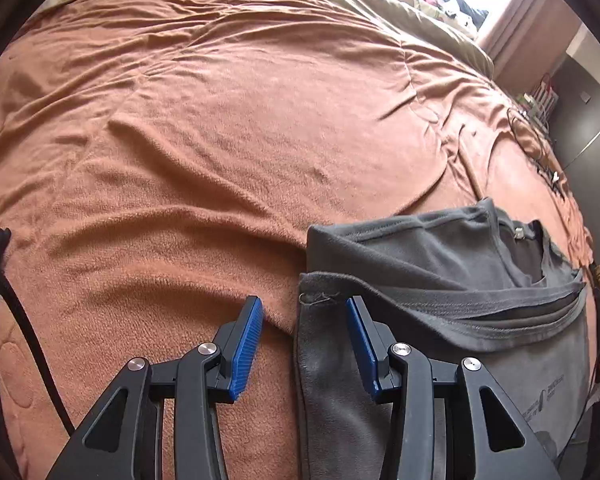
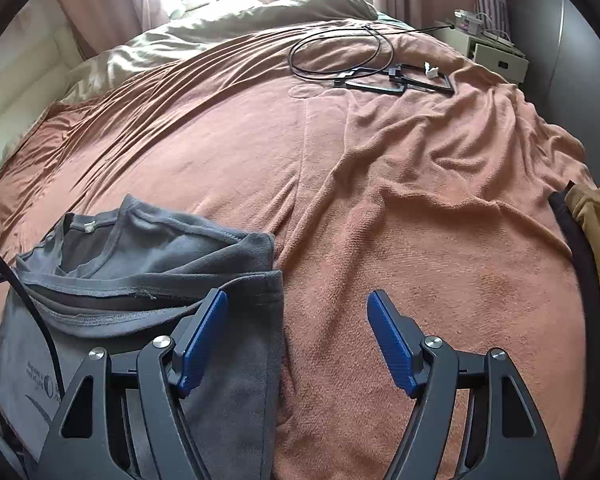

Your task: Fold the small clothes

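A grey T-shirt (image 1: 440, 256) lies partly folded on the brown blanket (image 1: 204, 152), its collar facing away and printed lettering near its lower hem. My left gripper (image 1: 303, 300) hovers over the shirt's left edge with its blue pads apart; the edge lies between the fingers, untouched by the left pad (image 1: 246, 344). In the right wrist view the same T-shirt (image 2: 140, 248) fills the lower left. My right gripper (image 2: 297, 294) straddles its right edge, open, one pad (image 2: 202, 340) over the cloth and the other over the bare blanket (image 2: 380, 208).
A black cable loop and a flat black frame (image 2: 396, 80) lie far back on the bed. An olive duvet (image 2: 220, 36) is bunched near the window. A mustard garment (image 2: 596, 232) sits at the right edge, with a bedside cabinet (image 2: 496, 56) beyond. A black cord (image 1: 24, 320) hangs left.
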Action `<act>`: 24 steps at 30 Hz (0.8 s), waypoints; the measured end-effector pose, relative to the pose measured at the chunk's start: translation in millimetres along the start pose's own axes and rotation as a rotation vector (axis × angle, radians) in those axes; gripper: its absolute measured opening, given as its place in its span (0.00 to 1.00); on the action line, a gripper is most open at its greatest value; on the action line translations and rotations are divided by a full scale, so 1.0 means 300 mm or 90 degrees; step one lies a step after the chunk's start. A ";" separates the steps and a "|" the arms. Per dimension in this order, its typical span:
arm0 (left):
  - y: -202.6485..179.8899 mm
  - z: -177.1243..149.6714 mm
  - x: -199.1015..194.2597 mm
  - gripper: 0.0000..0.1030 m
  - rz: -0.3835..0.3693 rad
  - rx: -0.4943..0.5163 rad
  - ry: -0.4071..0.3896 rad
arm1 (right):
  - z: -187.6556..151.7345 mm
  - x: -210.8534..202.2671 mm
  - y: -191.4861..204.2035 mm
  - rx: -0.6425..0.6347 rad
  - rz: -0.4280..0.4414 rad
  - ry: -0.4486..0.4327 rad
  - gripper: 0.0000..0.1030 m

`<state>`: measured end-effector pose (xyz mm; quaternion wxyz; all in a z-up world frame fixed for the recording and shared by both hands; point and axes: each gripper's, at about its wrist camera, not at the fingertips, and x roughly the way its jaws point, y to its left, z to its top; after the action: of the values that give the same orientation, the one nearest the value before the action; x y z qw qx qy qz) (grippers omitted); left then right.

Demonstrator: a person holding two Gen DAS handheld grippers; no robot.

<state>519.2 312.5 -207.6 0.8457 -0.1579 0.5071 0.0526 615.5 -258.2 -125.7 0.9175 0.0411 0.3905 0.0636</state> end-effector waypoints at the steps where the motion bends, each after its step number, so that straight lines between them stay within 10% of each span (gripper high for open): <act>1: 0.001 -0.003 0.010 0.45 0.002 0.002 0.005 | -0.005 0.004 0.003 -0.008 -0.002 0.003 0.65; 14: -0.005 -0.013 0.016 0.07 -0.023 0.000 -0.005 | 0.025 0.097 0.089 -0.069 -0.034 0.025 0.09; 24: -0.025 -0.018 -0.137 0.05 -0.013 0.005 -0.066 | 0.008 -0.079 0.132 -0.070 -0.058 -0.027 0.05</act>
<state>496.7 306.5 -172.5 0.8717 -0.1571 0.4614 0.0502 597.6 -222.7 -102.2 0.9284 -0.0261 0.3682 0.0421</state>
